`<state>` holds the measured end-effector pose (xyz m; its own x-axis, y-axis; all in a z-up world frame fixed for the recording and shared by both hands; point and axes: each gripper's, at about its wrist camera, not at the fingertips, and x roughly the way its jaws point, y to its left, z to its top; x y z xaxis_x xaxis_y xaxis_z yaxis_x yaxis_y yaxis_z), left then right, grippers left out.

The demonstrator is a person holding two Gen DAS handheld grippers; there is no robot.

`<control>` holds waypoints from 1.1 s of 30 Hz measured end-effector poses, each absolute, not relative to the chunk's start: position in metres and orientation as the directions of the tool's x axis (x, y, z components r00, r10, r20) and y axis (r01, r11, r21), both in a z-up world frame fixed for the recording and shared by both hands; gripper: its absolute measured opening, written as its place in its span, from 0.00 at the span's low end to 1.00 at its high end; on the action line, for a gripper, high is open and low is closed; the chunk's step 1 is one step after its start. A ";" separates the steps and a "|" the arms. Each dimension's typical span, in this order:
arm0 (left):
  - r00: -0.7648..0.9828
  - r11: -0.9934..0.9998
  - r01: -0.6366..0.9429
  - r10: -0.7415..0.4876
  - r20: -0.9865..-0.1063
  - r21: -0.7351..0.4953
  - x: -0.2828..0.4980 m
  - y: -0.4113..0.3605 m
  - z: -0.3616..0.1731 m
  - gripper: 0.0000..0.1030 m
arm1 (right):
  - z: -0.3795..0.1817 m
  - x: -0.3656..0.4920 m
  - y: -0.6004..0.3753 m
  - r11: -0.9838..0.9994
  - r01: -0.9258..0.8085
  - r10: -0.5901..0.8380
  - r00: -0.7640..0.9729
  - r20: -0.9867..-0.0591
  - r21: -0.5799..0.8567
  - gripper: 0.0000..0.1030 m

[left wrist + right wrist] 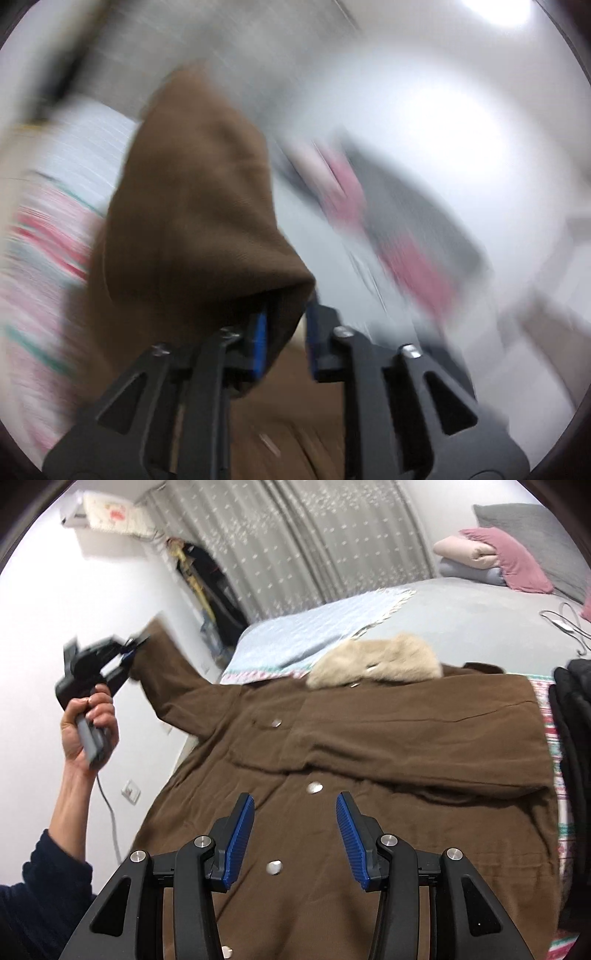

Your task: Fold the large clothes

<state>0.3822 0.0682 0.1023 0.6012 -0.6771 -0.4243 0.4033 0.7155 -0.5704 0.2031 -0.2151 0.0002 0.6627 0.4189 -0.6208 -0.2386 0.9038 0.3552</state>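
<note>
Brown coat spread front-up on the bed, one sleeve raised.

The brown coat is a large, heavy garment with round silver snap buttons running down its front and a cream fur collar at the far end. Its body lies flat and closed across the bed. One sleeve is folded across the chest, lying just below the collar, with its cuff towards the right edge. The other sleeve is lifted off the bed to the left, stretched up and outward, and its cuff end droops over in a soft peak.
</note>
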 end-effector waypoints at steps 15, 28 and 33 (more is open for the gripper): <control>0.506 0.853 -0.007 -0.447 -0.738 -0.522 0.350 0.151 0.017 0.39 | -0.040 0.252 -0.275 0.886 -0.004 0.372 0.603 -0.705 0.464 0.48; 0.472 0.912 -0.023 -0.351 -0.809 -0.409 0.385 0.153 -0.030 0.39 | -0.086 0.401 -0.292 0.906 0.170 0.269 0.474 -0.839 0.387 0.43; 0.478 0.932 -0.062 -0.286 -0.830 -0.356 0.392 0.158 -0.037 0.39 | -0.052 0.413 -0.267 0.957 0.073 0.196 0.545 -0.815 0.279 0.11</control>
